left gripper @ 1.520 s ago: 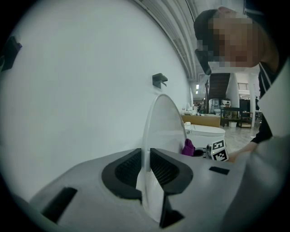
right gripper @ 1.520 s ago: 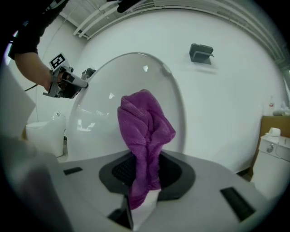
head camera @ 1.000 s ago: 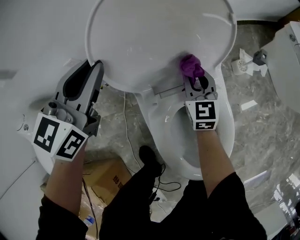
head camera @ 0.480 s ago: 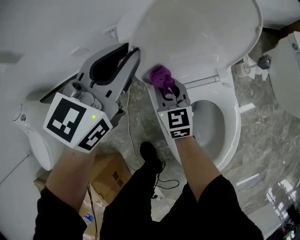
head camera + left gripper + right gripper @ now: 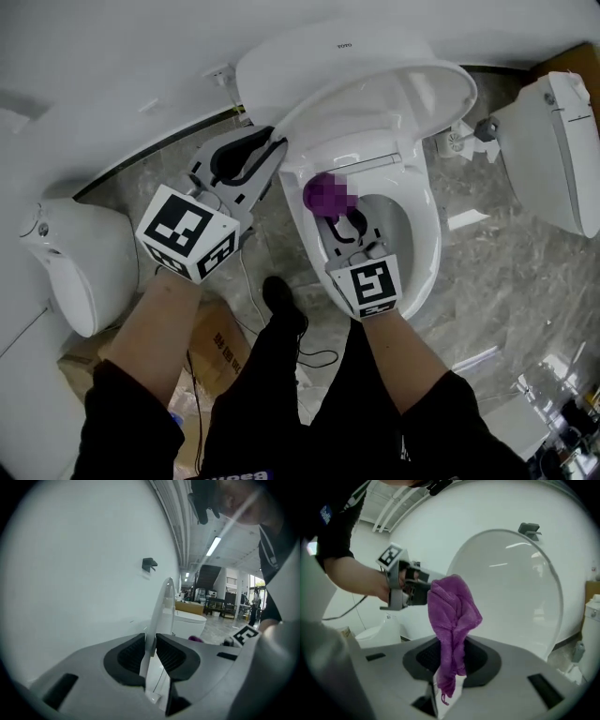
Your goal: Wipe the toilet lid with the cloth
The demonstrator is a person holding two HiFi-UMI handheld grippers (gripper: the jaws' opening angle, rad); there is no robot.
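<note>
**Near field.** A brown cardboard box (image 5: 220,352) lies at near left on the grey marbled floor (image 5: 487,272).

**Right side.** The right gripper (image 5: 339,223) hangs over the white ceramic toilet bowl (image 5: 424,234). Its jaws are clamped on a bunched purple woven cloth (image 5: 326,194). The right gripper view confirms this: the cloth (image 5: 452,616) is pinched between the pads and its bulk stands up past the jaw tips. The cloth sits near the hinge end of the lid. Whether it touches the lid surface cannot be told.

**Left side, slightly farther.** The left gripper (image 5: 270,148) is closed on the left rim of the white oval plastic toilet lid (image 5: 394,98). The lid stands raised toward the far wall. In the left gripper view, the lid's thin edge (image 5: 159,606) is pressed between both pads.

**Step in hand (judgement).** This looks like the wiping step. The lid is steadied on its left rim and the cloth is presented to its inner face.

**Next move (judgement).**
- The cloth needs to be pressed against the inner face and swept across it.
- The left grip must hold firm so the lid does not swing under the push.
- The hanging tail of the cloth should be kept out of the bowl.
</note>
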